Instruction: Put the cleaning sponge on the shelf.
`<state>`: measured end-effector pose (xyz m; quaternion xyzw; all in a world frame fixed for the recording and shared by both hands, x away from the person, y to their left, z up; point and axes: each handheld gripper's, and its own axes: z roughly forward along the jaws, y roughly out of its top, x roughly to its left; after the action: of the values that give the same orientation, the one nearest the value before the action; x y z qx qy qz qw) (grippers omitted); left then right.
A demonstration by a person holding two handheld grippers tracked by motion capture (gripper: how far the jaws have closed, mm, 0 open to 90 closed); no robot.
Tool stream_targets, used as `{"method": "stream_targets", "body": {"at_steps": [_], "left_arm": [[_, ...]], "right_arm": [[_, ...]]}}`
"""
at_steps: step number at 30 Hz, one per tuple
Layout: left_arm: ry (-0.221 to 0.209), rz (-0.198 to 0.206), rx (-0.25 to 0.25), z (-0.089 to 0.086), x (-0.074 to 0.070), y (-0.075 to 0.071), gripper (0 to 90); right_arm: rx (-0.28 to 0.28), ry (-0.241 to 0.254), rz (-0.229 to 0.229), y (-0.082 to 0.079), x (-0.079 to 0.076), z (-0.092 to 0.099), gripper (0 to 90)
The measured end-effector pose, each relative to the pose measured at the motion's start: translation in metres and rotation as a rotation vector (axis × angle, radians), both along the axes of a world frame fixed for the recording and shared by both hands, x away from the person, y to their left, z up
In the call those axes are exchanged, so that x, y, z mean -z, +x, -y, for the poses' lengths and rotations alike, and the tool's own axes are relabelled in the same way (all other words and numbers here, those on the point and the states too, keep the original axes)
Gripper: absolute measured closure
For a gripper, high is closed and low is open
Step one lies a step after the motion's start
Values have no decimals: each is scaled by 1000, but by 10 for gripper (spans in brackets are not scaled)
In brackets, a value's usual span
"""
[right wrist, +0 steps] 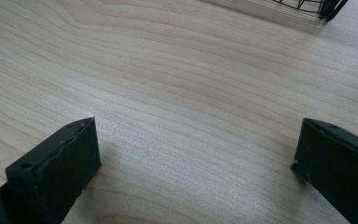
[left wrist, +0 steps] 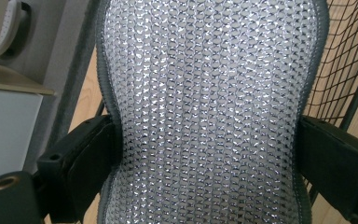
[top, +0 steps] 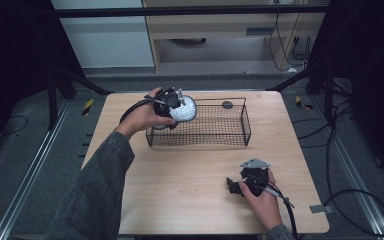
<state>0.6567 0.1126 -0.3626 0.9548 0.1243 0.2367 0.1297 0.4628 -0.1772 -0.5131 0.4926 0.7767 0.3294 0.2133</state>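
A silvery mesh scrubbing pad (top: 184, 109) with a grey edge hangs over the left end of a black wire basket (top: 215, 134). My left gripper (top: 172, 111) is shut on the pad; in the left gripper view both jaws press into the narrowed waist of the pad (left wrist: 209, 112). My right gripper (top: 234, 186) rests low on the wooden table (top: 180, 180) near the front right, its jaws wide apart with only bare wood between them (right wrist: 196, 140).
The basket's corner (right wrist: 328, 7) shows at the top right of the right gripper view. A dark round mark (top: 227, 104) lies on the table behind the basket. Cables trail on the floor to the right (top: 360, 200).
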Motion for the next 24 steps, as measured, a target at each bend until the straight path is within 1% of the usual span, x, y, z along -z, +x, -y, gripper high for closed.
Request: {"method": "stream_targets", "body": {"at_steps": [6, 9, 12, 14, 21, 24], "left_arm": [[10, 3, -3, 0, 8, 2, 66], [17, 6, 1, 3, 11, 2, 66], [21, 15, 3, 5, 13, 1, 66], [33, 26, 3, 7, 15, 1, 65], [37, 27, 7, 7, 17, 2, 64], [46, 27, 7, 7, 17, 2, 64]], "right_arm": [[0, 0, 0, 0, 0, 0, 4], [0, 0, 0, 0, 0, 0, 4], [0, -1, 0, 0, 0, 0, 4], [1, 0, 0, 0, 0, 0, 4], [1, 0, 0, 0, 0, 0, 4], [0, 0, 0, 0, 0, 0, 4]]}}
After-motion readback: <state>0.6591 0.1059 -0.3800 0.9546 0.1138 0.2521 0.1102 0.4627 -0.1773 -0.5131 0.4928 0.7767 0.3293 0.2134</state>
